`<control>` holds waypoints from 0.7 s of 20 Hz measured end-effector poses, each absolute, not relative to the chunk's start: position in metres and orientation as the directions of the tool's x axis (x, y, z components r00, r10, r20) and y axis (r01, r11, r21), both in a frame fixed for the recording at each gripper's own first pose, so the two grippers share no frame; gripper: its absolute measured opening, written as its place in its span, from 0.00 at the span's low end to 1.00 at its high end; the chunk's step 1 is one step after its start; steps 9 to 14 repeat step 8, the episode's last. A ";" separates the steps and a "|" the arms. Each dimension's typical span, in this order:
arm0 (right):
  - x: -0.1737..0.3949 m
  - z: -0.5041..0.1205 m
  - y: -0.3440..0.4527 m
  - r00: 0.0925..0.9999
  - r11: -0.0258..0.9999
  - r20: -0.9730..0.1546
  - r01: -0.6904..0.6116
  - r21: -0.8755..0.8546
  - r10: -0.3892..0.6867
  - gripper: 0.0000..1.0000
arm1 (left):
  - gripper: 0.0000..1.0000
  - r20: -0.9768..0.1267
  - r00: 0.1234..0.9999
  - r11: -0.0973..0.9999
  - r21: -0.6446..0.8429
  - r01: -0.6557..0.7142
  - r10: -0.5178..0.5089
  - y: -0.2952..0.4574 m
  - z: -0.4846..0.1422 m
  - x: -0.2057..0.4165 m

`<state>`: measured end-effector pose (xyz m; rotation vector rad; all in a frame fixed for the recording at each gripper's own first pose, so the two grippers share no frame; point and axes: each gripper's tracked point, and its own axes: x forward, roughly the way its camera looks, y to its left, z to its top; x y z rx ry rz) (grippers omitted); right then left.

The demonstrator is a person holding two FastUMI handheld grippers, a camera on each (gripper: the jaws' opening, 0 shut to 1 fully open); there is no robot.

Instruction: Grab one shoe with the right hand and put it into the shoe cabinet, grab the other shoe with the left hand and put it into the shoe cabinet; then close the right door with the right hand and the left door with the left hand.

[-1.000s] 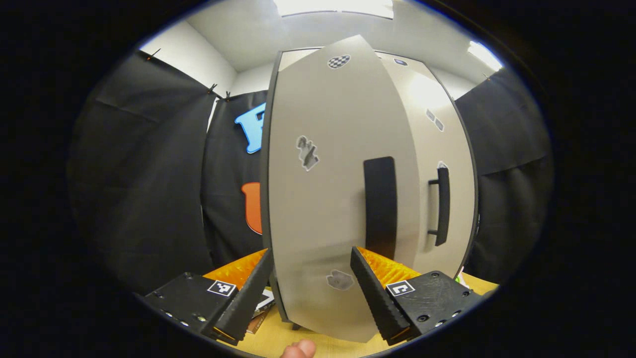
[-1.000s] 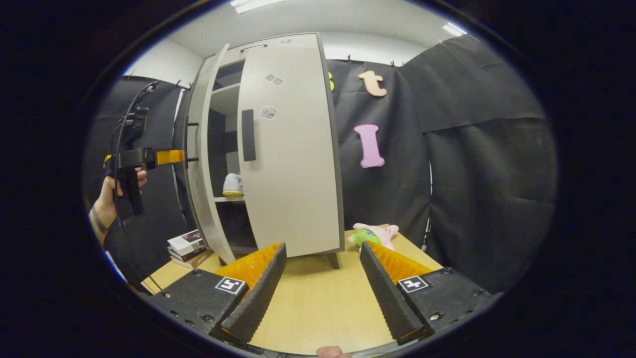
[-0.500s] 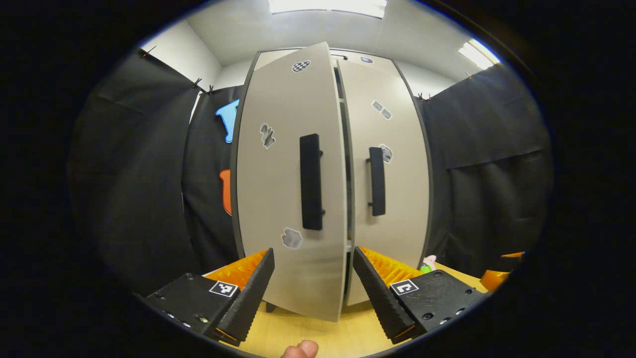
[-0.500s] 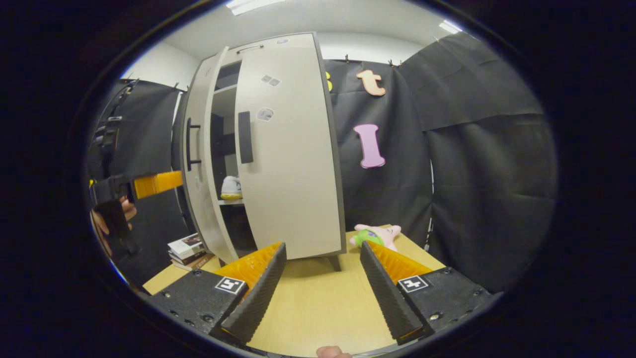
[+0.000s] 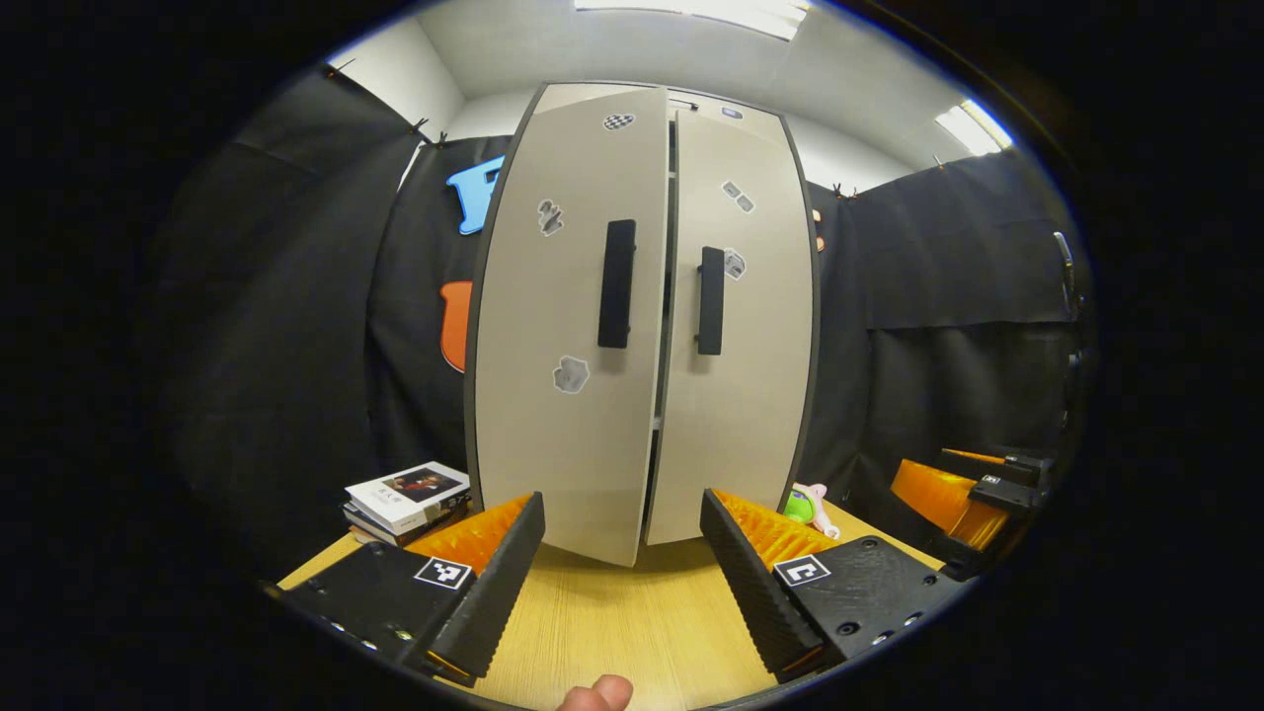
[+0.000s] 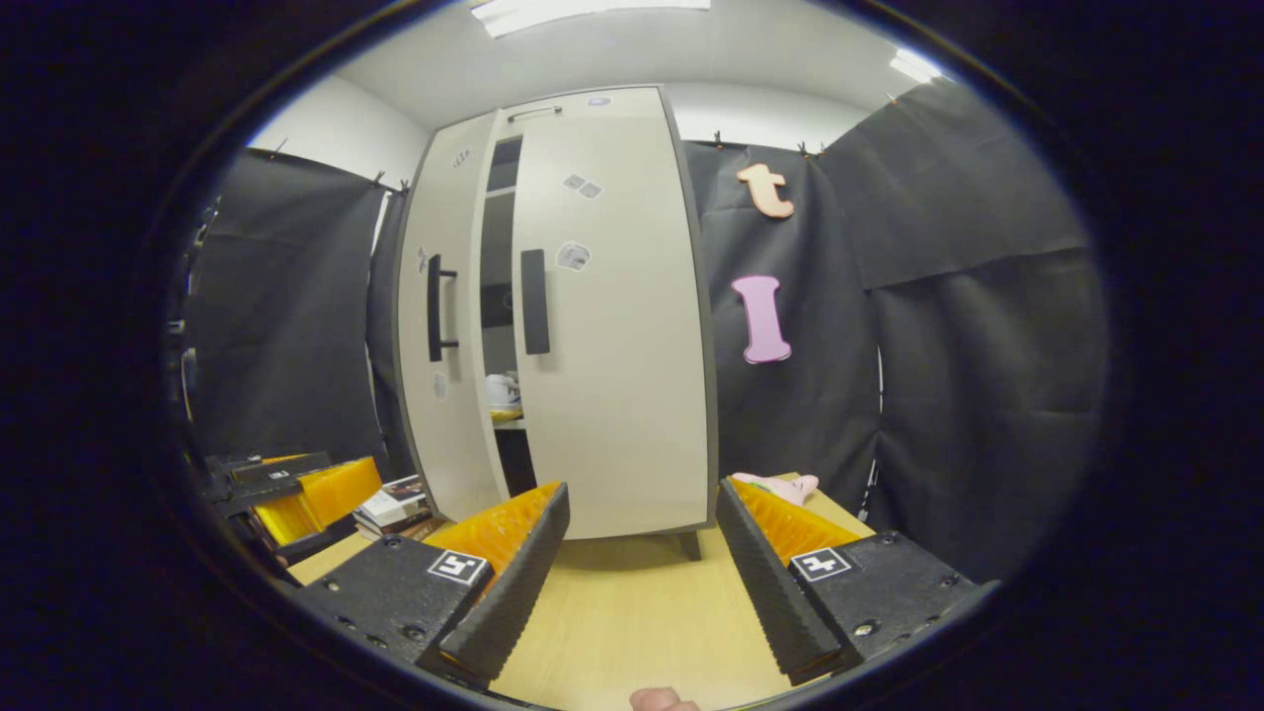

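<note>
The beige shoe cabinet (image 5: 583, 415) stands on the wooden table (image 5: 612, 622). Its left door (image 5: 568, 296) hangs slightly ajar and its right door (image 5: 736, 395) is almost shut, each with a black handle. In the right gripper view a narrow gap between the doors shows a white shoe (image 6: 501, 390) on a shelf inside the cabinet (image 6: 612, 395). My left gripper (image 5: 620, 499) is open and empty, a little back from the doors. My right gripper (image 6: 642, 489) is open too, facing the right door. The left gripper (image 6: 296, 484) hangs low at the left, the right gripper (image 5: 963, 489) low at the right.
A stack of books (image 5: 405, 489) lies on the table left of the cabinet, also books (image 6: 390, 504). A pink and green plush toy (image 5: 805, 502) lies at the cabinet's right foot, plush toy (image 6: 785, 484). Black cloth walls close in on both sides.
The left door has swung from wide open to nearly shut. My left gripper has drawn back from it and dropped lower. My right gripper has backed off slightly.
</note>
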<state>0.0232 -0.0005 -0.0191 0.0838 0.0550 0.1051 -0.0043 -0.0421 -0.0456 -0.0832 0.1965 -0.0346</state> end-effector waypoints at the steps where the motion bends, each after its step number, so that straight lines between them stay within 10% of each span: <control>1: 0.020 -0.019 -0.001 0.993 0.991 -0.050 -0.104 0.084 0.109 0.97 | 0.95 -0.195 0.980 0.996 -0.092 0.015 -0.032 -0.039 -0.048 -0.011; 14: 0.004 -0.016 -0.012 0.996 0.996 -0.034 -0.083 0.033 0.084 0.97 | 0.94 -0.176 0.984 0.997 -0.072 -0.034 0.021 -0.021 -0.050 -0.028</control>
